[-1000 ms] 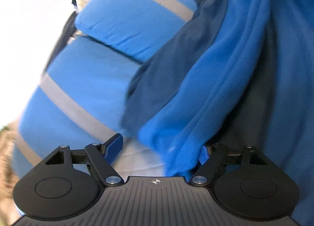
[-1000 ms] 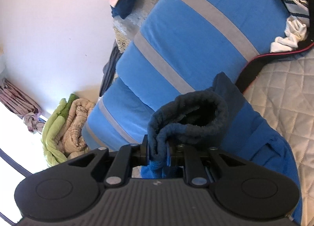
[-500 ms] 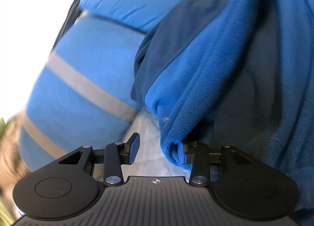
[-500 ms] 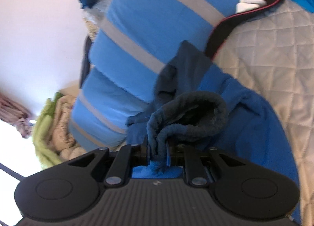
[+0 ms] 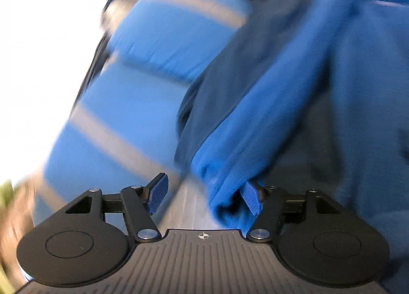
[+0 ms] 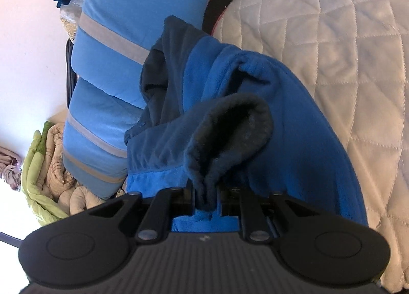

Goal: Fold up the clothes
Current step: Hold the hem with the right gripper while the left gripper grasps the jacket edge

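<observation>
- Two tools in view, one per wrist camera.
- Right tool (image 6: 205,202): jaws narrow, clamped on a dark navy cuff (image 6: 230,135) of the blue fleece garment (image 6: 294,120); cuff stands up in a loop above the jaws.
- Left tool (image 5: 204,195): jaws opening, pads apart; a bright blue fold of the same garment (image 5: 255,120) hangs between them, touching the right-hand pad (image 5: 251,200); left-hand pad (image 5: 158,195) is clear of cloth.
- Garment lies on the quilted bed cover (image 6: 332,51), its upper edge against blue cushions with grey stripes (image 6: 133,13).
- Green and beige bedding (image 6: 48,171) is bundled beside the cushions.
- Left view is motion-blurred.
</observation>
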